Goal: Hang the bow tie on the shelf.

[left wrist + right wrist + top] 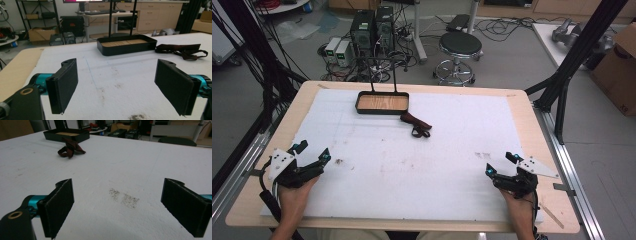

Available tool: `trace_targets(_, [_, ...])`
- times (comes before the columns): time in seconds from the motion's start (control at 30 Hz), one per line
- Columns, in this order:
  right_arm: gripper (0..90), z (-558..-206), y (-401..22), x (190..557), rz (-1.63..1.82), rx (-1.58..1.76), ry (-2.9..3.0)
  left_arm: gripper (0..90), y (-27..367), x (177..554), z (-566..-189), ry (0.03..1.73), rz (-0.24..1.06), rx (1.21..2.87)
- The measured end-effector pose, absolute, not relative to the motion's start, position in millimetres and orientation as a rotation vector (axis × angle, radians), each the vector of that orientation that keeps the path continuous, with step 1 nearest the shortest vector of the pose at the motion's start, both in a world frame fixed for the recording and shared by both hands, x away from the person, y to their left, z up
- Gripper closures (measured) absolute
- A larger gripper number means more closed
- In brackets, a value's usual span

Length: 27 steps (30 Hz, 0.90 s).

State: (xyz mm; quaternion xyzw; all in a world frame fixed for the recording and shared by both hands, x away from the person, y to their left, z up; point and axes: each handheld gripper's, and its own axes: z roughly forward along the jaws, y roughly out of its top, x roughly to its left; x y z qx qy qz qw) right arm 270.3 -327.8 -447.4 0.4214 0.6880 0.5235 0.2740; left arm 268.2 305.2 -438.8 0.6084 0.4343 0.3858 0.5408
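Left tongs (pixel 313 152) spread wide, holding nothing, near the table's (pixel 532 131) left front corner. Right tongs (pixel 500 164) likewise spread and empty near the right front. Between and beyond, bare white sheet (pixel 452 130). Well ahead, dark red strap (pixel 416 124) just beside black tray (pixel 382 103) near the far edge.

Tray stand (pixel 383 75) top against clutter

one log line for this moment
left gripper open, empty | right gripper open, empty | dark strap beside black tray, untouched
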Motion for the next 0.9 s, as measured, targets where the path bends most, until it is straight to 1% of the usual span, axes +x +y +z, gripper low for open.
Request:
trace_targets(0.13, [10.3, -447.4, -327.6, 270.5, 1.410, 1.129, 1.849, 19.0, 305.8, 269.8, -440.4, 1.065, 0.867, 1.465])
trace_targets(0.47, [10.2, -447.4, -327.4, 270.9, 1.403, 1.138, 1.848, 18.4, 303.7, 268.2, -440.0, 1.043, 0.840, 1.474])
trace_targets(0.9, [10.3, -447.3, -326.7, 272.8, 1.398, 1.126, 1.879, 17.4, 298.6, 267.9, -440.8, 1.029, 0.852, 1.483])
